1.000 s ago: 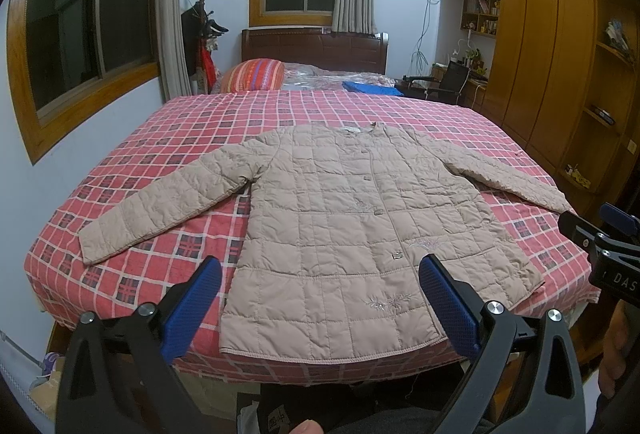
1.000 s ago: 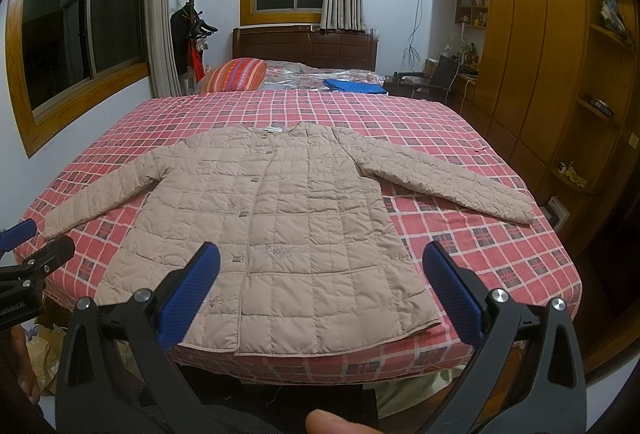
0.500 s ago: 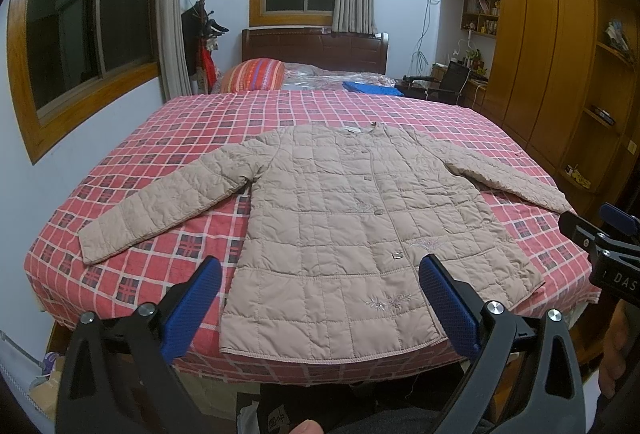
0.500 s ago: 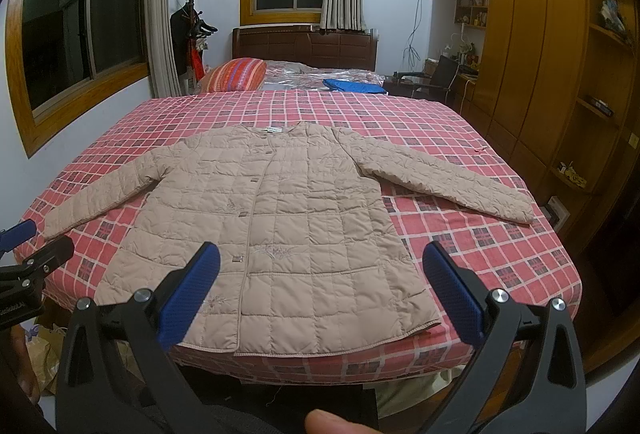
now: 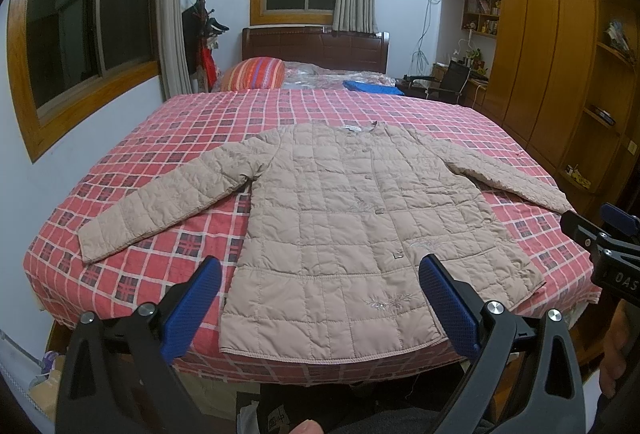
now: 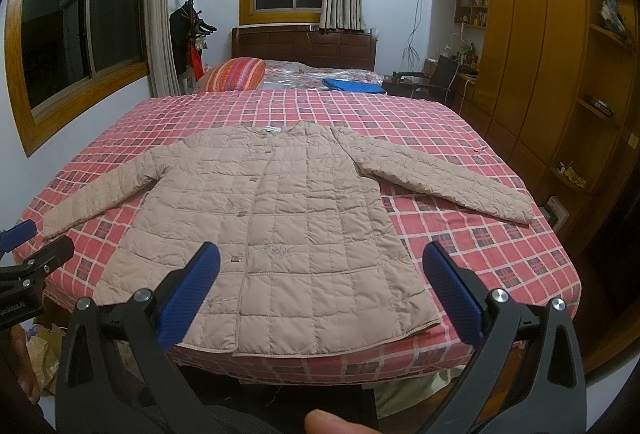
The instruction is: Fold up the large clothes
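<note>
A beige quilted jacket (image 5: pixel 340 218) (image 6: pixel 276 218) lies flat and face up on the red checked bedspread (image 5: pixel 192 122) (image 6: pixel 472 254), buttoned, both sleeves spread out to the sides, hem toward me at the foot of the bed. My left gripper (image 5: pixel 320 266) hangs open before the hem, nothing between its blue pads. My right gripper (image 6: pixel 320 252) is open too, held short of the hem, empty. Each gripper shows at the edge of the other's view.
A striped pillow (image 5: pixel 256 72) and a blue folded cloth (image 5: pixel 372 87) lie near the dark headboard. A coat rack (image 5: pixel 204 34) stands at the left wall under a window. Wooden wardrobes and shelves (image 5: pixel 560 74) line the right wall, with a chair (image 5: pixel 452 78) and desk.
</note>
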Demonstrator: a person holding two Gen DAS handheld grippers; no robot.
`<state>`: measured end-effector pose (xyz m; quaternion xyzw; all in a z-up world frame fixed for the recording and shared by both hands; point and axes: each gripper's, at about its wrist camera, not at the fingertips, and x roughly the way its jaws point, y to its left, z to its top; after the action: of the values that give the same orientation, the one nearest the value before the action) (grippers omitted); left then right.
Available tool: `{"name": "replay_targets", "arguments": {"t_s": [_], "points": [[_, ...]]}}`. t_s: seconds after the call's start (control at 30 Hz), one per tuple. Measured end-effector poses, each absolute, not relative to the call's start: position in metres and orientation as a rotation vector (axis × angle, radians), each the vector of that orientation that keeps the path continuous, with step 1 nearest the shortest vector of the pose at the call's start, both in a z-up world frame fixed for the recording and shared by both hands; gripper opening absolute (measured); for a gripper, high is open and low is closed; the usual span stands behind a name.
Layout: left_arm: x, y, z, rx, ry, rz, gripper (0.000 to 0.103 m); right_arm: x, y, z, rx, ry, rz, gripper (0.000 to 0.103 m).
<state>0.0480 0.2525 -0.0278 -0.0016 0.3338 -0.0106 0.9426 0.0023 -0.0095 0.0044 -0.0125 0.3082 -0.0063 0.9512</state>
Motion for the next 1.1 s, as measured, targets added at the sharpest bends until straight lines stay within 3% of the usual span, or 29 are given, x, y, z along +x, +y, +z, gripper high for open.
{"name": "replay_targets", "arguments": {"t_s": [0.57,0.83,1.03,1.1], "points": [[0.084,0.263,-0.050,-0.076,0.711,-0.115,0.099,0.035,-0.019,-0.017,-0.043,0.654,-0.037,0.101],[0.132,0.243,-0.058,-0.020,0.597,-0.204,0.099,0.095,-0.129,-0.028,0.244,0.646,-0.089,0.101],[0.174,0.218,-0.062,0.018,0.676,-0.292,0.099,0.139,-0.261,-0.067,0.631,0.683,-0.227,0.100],[0.187,0.216,-0.068,0.008,0.726,-0.310,0.099,0.146,-0.301,-0.086,0.773,0.694,-0.245,0.088]]}}
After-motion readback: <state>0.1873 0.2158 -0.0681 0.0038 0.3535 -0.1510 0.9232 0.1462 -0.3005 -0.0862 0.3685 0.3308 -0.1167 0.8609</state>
